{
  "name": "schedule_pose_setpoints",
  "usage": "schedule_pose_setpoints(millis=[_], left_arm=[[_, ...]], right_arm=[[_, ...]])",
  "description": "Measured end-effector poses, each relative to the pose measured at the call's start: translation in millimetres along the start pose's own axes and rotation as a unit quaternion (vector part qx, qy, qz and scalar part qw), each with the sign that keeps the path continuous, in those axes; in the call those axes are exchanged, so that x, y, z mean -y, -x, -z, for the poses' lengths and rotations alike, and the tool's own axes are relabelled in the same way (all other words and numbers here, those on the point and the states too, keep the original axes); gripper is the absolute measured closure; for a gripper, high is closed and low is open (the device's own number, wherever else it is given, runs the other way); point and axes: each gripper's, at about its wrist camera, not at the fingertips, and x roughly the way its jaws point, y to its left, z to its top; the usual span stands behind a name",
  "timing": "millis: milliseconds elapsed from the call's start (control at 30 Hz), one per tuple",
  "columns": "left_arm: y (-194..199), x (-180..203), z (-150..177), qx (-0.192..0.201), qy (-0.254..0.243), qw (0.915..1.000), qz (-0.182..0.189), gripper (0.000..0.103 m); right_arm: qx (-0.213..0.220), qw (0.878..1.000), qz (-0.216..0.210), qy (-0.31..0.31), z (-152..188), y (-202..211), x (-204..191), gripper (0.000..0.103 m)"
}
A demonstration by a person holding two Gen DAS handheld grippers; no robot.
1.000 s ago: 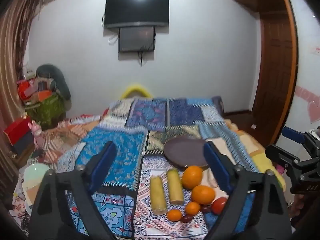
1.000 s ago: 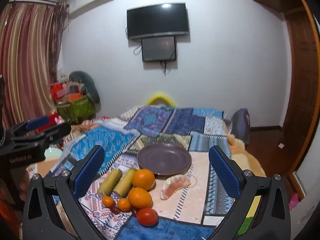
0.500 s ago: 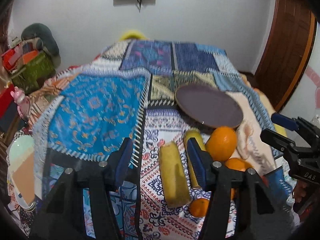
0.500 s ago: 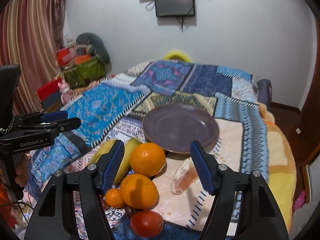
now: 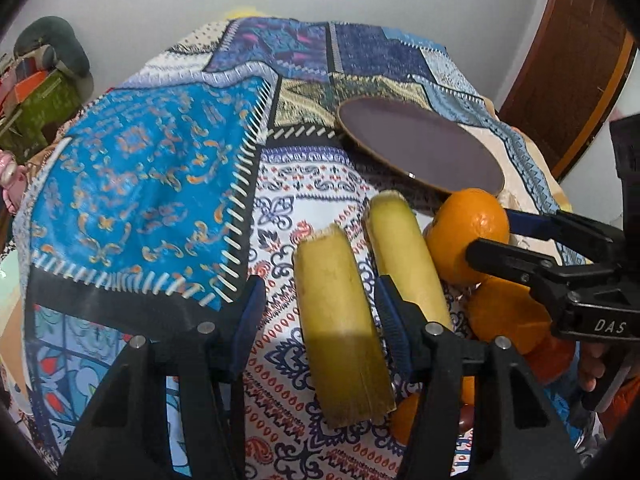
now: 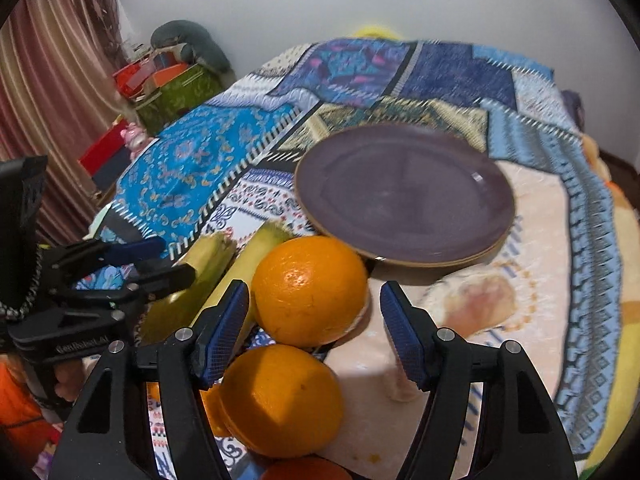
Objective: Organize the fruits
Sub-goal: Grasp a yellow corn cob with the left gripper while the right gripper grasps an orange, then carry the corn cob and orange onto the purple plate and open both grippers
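Note:
On a patterned bedspread lie two yellow-green cane pieces, several oranges and a purple plate (image 5: pixel 420 146). My left gripper (image 5: pixel 320 300) is open, its jaws either side of the nearer cane piece (image 5: pixel 340 320). The second cane piece (image 5: pixel 404 256) lies just right of it. My right gripper (image 6: pixel 314 324) is open, its jaws either side of the upper big orange (image 6: pixel 310 290), with a second big orange (image 6: pixel 280 396) just below. The plate (image 6: pixel 404 194) lies beyond, bare. The right gripper also shows in the left wrist view (image 5: pixel 492 240), at the upper orange (image 5: pixel 466 232).
A pale fruit wedge (image 6: pixel 472 298) lies right of the oranges on the cream cloth. Small oranges (image 5: pixel 404 416) lie near the bed's front. Boxes and a green bag (image 6: pixel 176 88) are piled at the left wall. A wooden door (image 5: pixel 576 60) is at the right.
Both grippers have moved down and forward to the fruit. The left jaws now straddle the nearer cane piece; the right jaws now straddle the upper orange. Both jaw gaps have narrowed.

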Motion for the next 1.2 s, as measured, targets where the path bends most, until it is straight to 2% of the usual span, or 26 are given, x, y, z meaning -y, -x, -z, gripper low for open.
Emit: schedule_pose_setpoints(millis=[167,200,533,867,1000,1200], left_arm=[[-12,6,1,-0.007,0.010,0.9995,0.031,0.056],[-14,8,1,-0.008,0.012,0.9991,0.039,0.060],[-11,2,1,-0.005,0.004,0.9998,0.020,0.063],[38,16,-10,0.050,-0.021,0.9984,0.016,0.066],[54,24,-19,0.073,-0.026,0.9970,0.003,0.066],[74,35,-37,0.105,-0.021,0.9942,0.008,0.066]], right_arm=[[-0.013,1.000,0.000,0.013,-3,-11,-4,0.035],[-0.016,1.000,0.003,0.017,-4,-12,-5,0.035],[-0.026,0.999,0.006,0.031,-5,-14,-5,0.037],[0.023,1.000,0.015,0.014,-7,24,-3,0.038],[0.054,0.998,0.029,0.019,-12,47,-4,0.038],[0.093,0.994,0.050,0.015,-21,74,5,0.038]])
